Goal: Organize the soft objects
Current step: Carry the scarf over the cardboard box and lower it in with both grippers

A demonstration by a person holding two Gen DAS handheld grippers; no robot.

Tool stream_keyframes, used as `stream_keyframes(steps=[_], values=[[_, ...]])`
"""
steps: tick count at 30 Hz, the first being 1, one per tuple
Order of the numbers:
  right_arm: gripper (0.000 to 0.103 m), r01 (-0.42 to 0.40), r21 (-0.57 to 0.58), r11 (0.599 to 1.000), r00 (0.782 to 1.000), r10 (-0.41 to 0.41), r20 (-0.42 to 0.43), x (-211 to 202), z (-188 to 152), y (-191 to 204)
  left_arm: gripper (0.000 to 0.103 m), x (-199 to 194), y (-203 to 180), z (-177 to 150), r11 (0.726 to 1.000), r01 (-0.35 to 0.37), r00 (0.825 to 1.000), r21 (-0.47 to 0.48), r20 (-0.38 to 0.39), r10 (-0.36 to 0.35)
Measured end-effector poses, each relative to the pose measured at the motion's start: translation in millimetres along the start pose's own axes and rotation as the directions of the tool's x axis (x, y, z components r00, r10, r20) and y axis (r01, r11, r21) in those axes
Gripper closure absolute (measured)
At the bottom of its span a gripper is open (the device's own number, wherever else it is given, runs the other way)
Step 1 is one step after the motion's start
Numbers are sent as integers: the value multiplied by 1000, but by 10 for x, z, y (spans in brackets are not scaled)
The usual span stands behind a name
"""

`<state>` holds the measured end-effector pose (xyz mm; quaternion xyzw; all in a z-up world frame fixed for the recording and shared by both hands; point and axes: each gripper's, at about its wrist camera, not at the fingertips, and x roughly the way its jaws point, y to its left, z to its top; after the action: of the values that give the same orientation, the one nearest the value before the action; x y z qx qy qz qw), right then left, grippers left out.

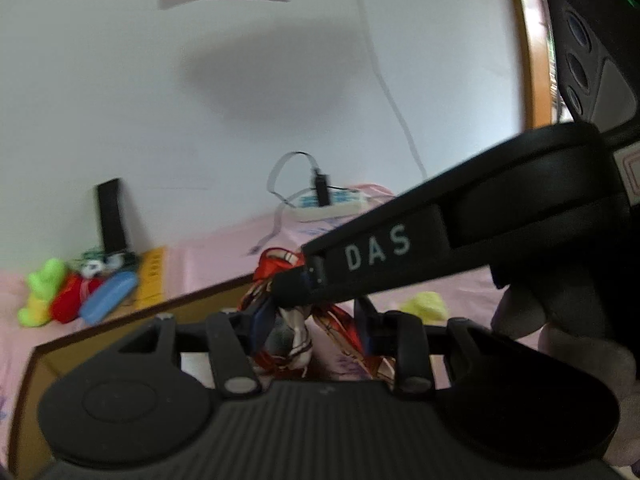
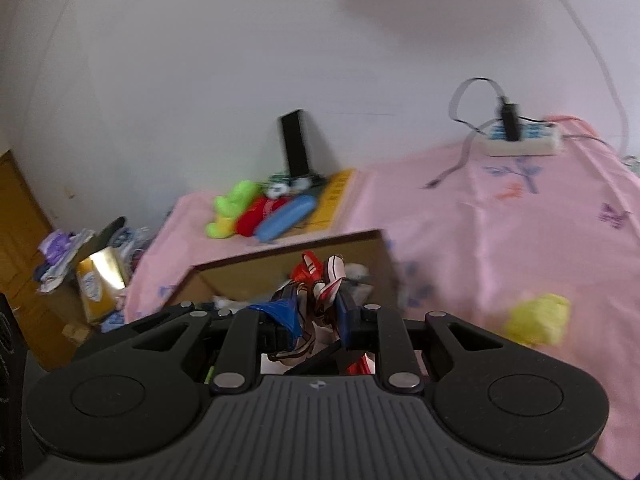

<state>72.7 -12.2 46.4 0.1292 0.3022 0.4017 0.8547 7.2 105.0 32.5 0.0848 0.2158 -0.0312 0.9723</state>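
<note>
Both tools grip one red, white and blue patterned scarf [image 2: 320, 292] over the open cardboard box [image 2: 288, 252]: my right tool [image 2: 316, 316] is clamped on a bunched end, my left tool [image 1: 304, 328] pinches another part. I judge the job midway, since a yellow soft thing [image 2: 538, 318] and plush toys [image 2: 244, 208] lie on the pink bed [image 2: 500, 232].

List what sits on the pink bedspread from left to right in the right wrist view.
green plush toy → red plush toy → blue case → open cardboard box → yellow soft lump, with the white power strip lying farther back at about the same point across.
</note>
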Motion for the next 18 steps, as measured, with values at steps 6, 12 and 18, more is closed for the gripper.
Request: stream_keyframes(steps=[6,12,18], values=[[102,-111,17,994,994,111,-2,300,76,315,71,-150,466,-25,997,-67,997,-46,24,68],[102,-139,29,990,990,139,3,536,86,486,71,-117,764,-36,993,-105,994,-46,26,106],[102,-95,78,992,995,94,13,700,-27,432,71,-44,832,-184,996,-83,996,-17,-17,83]])
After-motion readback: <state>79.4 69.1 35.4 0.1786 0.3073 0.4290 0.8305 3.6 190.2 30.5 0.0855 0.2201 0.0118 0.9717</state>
